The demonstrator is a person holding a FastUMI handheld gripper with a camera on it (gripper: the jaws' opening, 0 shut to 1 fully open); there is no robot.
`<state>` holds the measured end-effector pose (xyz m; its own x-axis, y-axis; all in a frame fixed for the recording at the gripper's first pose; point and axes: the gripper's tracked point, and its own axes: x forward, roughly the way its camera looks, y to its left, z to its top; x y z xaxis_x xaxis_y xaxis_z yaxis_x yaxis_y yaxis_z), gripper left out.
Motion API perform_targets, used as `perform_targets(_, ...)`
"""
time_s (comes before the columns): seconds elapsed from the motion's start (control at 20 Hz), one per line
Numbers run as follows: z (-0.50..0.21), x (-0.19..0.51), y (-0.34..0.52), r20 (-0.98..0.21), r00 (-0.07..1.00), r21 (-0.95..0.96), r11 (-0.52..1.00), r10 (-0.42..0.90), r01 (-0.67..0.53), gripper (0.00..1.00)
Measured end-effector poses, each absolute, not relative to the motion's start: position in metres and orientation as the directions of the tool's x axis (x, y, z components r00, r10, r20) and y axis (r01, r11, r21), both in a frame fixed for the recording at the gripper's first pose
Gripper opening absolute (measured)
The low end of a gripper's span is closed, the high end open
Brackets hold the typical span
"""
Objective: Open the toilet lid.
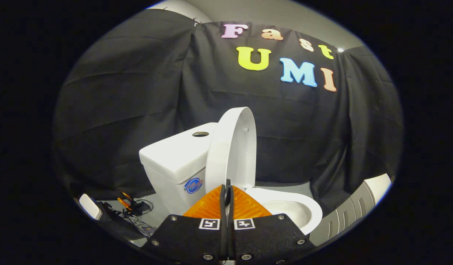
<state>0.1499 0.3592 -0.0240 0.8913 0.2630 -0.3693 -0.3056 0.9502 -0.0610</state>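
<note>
Lid (232, 147) is up, standing near vertical against the tank (175, 154), bowl (292, 208) open beside it. Your gripper (228, 191) is clenched, fingers together w/ nothing between, just short of the lid's lower edge, touching or not, can't tell. Looks like the last step: ease back, don't knock it.

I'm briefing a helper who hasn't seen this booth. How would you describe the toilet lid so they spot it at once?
Find the white toilet against the black cloth wall. The lid is the oval white panel standing raised beside the boxy tank, just beyond the shut tool. Unlike the tank and the open bowl below, it is thin, curved and upright.
</note>
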Motion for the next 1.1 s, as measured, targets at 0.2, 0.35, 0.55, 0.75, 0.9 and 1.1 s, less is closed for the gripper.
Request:
perform_targets(0.2, -0.025, 0.152, 0.378, -0.362, 0.885, -0.067, 0.939, 0.293, -0.338, 0.0)
perform_targets(0.35, -0.026, 0.153, 0.38, -0.358, 0.885, -0.084, 0.934, 0.296, -0.346, 0.0)
perform_targets(0.55, -0.025, 0.154, 0.378, -0.346, 0.878, -0.07, 0.924, 0.332, -0.377, 0.01)
perform_targets(0.75, -0.025, 0.151, 0.389, -0.329, 0.839, -0.044, 0.881, 0.432, -0.471, 0.14)
perform_targets(0.9, -0.023, 0.144, 0.376, -0.317, 0.835, -0.138, 0.849, 0.449, -0.509, 0.61)
perform_targets(1.1, 0.001, 0.127, 0.355, -0.24, 0.837, -0.136, 0.836, 0.492, -0.531, 0.95)
